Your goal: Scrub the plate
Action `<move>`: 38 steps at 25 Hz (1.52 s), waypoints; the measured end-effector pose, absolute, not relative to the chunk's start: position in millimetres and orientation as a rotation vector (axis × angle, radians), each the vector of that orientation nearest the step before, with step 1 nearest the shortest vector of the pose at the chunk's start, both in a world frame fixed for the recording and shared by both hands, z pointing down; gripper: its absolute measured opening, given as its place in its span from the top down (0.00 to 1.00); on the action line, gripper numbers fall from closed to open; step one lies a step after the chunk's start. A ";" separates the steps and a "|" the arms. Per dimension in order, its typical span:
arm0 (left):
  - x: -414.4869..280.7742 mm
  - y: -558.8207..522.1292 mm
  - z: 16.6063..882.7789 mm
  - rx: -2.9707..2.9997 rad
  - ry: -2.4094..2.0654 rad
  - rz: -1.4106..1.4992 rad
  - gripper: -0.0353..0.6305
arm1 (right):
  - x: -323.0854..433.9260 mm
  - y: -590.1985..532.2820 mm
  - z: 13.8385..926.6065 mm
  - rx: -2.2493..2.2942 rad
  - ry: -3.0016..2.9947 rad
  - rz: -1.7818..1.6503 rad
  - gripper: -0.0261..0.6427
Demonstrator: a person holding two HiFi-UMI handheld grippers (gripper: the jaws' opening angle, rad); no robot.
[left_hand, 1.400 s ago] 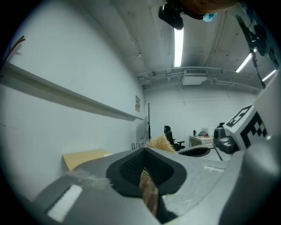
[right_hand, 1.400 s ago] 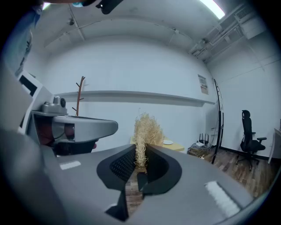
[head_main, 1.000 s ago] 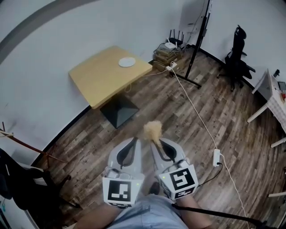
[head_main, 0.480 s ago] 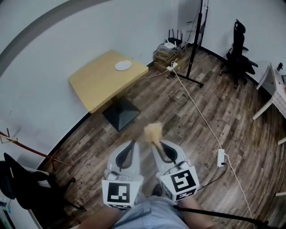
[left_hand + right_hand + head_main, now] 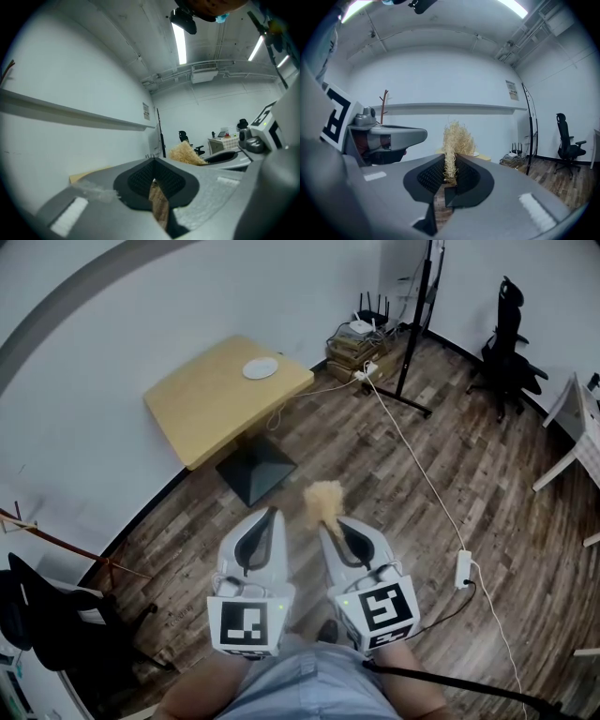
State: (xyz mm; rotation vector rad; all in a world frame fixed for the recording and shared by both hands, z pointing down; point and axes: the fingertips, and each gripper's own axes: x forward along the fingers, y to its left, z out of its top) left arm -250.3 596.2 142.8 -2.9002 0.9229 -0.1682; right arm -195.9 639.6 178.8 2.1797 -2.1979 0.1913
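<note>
Sitting on the yellow tabletop (image 5: 202, 407), the white plate (image 5: 262, 368) is well apart from both tools. Left hand-held gripper (image 5: 272, 512) has its jaws pressed together, empty; right hand-held gripper (image 5: 328, 523) clamps a straw scrubber (image 5: 324, 495).

Head view looks steeply down on the distant table (image 5: 202, 395); both gripper views look level, sharing the straw brush (image 5: 454, 140).

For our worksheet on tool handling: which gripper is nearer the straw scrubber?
Right. The right gripper is shut on the straw scrubber; the left gripper sits beside it, apart.
</note>
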 end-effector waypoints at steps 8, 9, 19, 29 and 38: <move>-251.3 581.8 132.4 -2.813 1.005 -0.159 0.91 | -181.1 635.3 175.1 2.163 -2.219 0.145 0.90; -250.5 579.9 134.1 -2.809 1.013 -0.166 0.91 | -179.6 633.0 177.5 2.160 -2.228 0.157 0.90; -244.7 528.8 158.6 -2.848 1.050 -0.220 0.91 | -173.2 581.0 201.2 2.122 -2.260 0.264 0.90; -224.5 415.5 169.0 -2.906 1.065 -0.200 0.91 | -146.2 465.6 203.7 2.125 -2.180 0.260 0.89; -222.5 326.8 149.0 -2.903 1.074 -0.097 0.91 | -134.0 372.3 169.9 2.126 -2.147 0.081 0.89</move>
